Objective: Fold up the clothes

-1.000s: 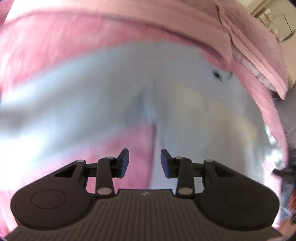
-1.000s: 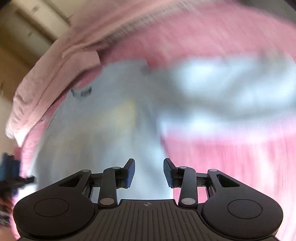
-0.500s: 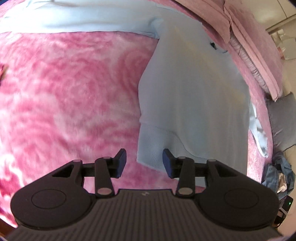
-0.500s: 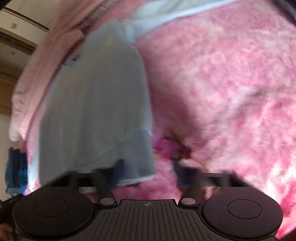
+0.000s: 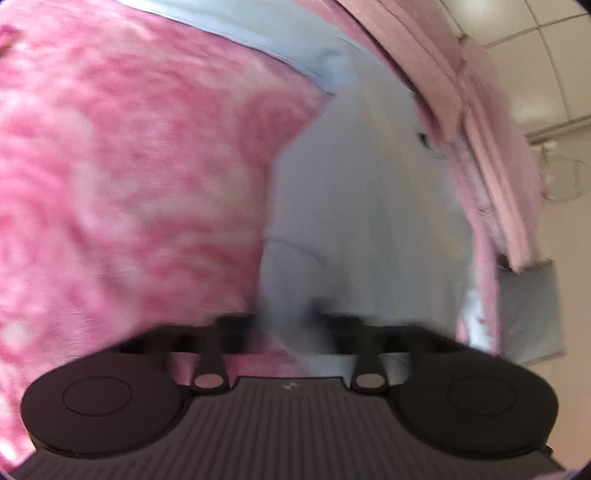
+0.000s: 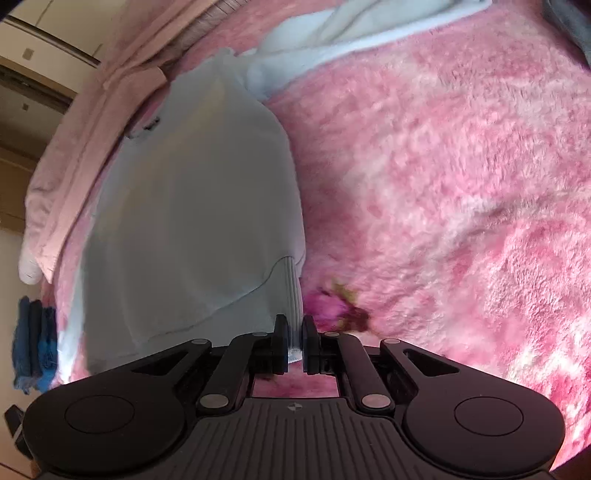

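Now, through the left wrist camera, everything is smearing with motion blur. The left gripper [image 5: 286, 317] is sitting at 6 o'clock, its fingers [image 5: 332, 314] showing only as dark streaks over the near edge of the light blue sweater [image 5: 362, 206], so I cannot tell whether they are parted or pinching cloth. The sweater is lying on the pink fleece blanket [image 5: 129, 184], stretching from the fingers up toward 12 o'clock, with one sleeve [image 5: 221, 33] running off toward 11 o'clock. A pale pink folded cover [image 5: 480, 129] is lying along the sweater's edge from 1 to 3 o'clock, and a grey pillow [image 5: 528, 310] is showing at 4 o'clock.

Through the right wrist camera, the picture is sharper. The right gripper [image 6: 294, 343] is clenching the ribbed hem corner [image 6: 293, 295] of the sweater [image 6: 192, 206], the two pads pressing a thin strip of fabric between them. The sweater body is spreading from the jaws up toward 11 o'clock, its sleeve [image 6: 351, 33] reaching toward 1 o'clock. The blanket [image 6: 443, 184] is filling the view from 1 to 5 o'clock. The folded cover [image 6: 92, 129] is lying at 10 o'clock, and a blue cloth pile [image 6: 33, 347] is sitting at 8 o'clock.
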